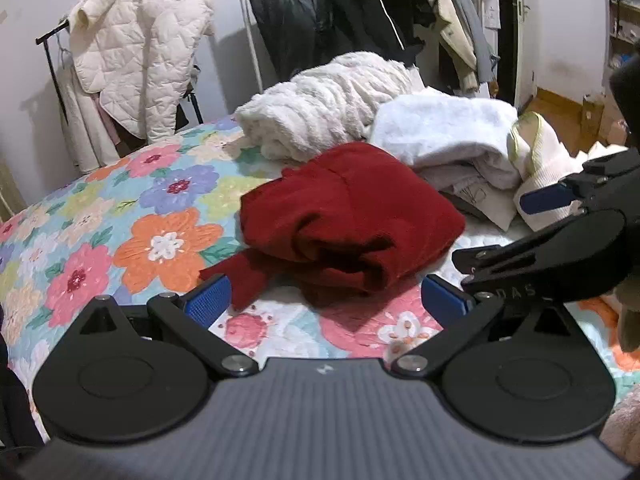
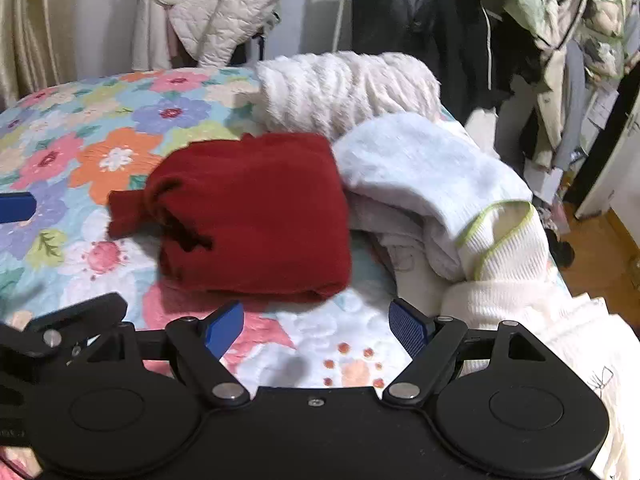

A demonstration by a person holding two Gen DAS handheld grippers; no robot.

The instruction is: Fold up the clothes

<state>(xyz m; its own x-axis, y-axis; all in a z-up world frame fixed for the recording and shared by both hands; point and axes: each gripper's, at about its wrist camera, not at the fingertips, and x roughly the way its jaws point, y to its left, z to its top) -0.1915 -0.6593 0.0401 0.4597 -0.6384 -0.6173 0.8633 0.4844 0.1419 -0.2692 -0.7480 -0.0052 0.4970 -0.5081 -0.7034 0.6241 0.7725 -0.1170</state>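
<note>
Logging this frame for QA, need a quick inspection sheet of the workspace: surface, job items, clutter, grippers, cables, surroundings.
Surface: floral quilt on a bed.
Job's things: red garment folded, one end sticking out at its left; white fleece and cream ribbed top heaped beside it; fluffy cream blanket behind.
Clutter: nothing seen beyond the clothes.
Grippers: left gripper open, empty; right gripper open, empty; both short of the red garment.
Cables: nothing seen.
Surroundings: quilted jacket on a rack, dark coats hanging, wooden floor at right.
</note>
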